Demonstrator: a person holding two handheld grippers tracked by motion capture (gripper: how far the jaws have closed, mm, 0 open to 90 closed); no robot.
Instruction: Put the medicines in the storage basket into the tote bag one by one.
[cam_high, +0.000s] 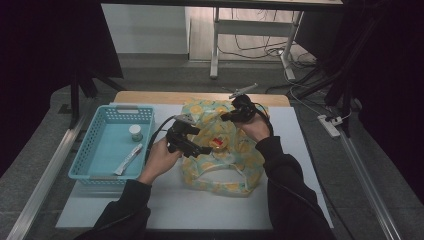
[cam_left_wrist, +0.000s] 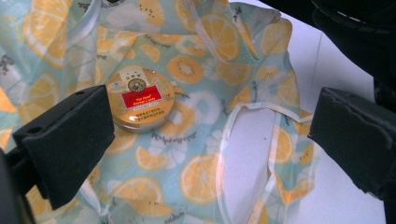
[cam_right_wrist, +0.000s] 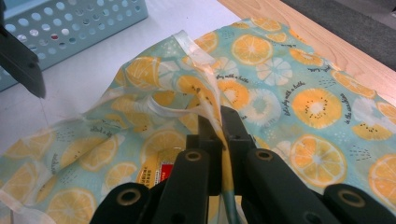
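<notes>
The right tongs pinch the citrus-print bag, printed "with a bottle". The left tongs gape empty over a gold tin; its red label is unreadable.

Dim high view, dark edges; gripper views brighter, soft.

We see a thin fabric bag printed with orange slices on pale teal lying crumpled on the white table top, its pale-edged handles loose. One edge of its mouth is lifted, pinched up into a ridge. On its cloth lies a round gold tin with a red label, flat, lid up.
</notes>
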